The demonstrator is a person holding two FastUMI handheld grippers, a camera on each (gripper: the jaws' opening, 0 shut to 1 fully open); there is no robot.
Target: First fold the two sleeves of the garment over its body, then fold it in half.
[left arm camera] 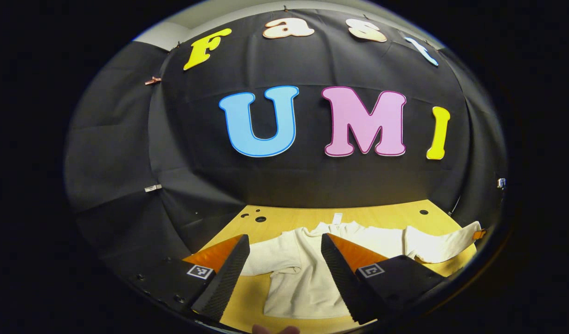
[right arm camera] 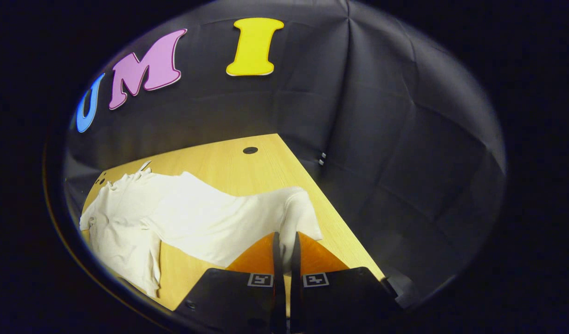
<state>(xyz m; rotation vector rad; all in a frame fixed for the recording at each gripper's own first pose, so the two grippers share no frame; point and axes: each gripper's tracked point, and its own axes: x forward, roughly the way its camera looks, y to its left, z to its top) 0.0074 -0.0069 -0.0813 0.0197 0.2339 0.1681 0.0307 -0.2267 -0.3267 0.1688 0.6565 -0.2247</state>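
Observation:
A white long-sleeved garment lies spread on the wooden table, collar toward the back wall. My left gripper hangs open above the garment's body, its fingers wide apart, with one sleeve lying below the left finger. The other sleeve stretches out to the right. In the right gripper view that sleeve runs from the body to my right gripper, which is shut on the cuff near the table's right edge.
The table has round holes near its back edge. A small white tag lies behind the collar. Black cloth walls stand close behind and to both sides. A bit of a hand shows at the bottom of the left gripper view.

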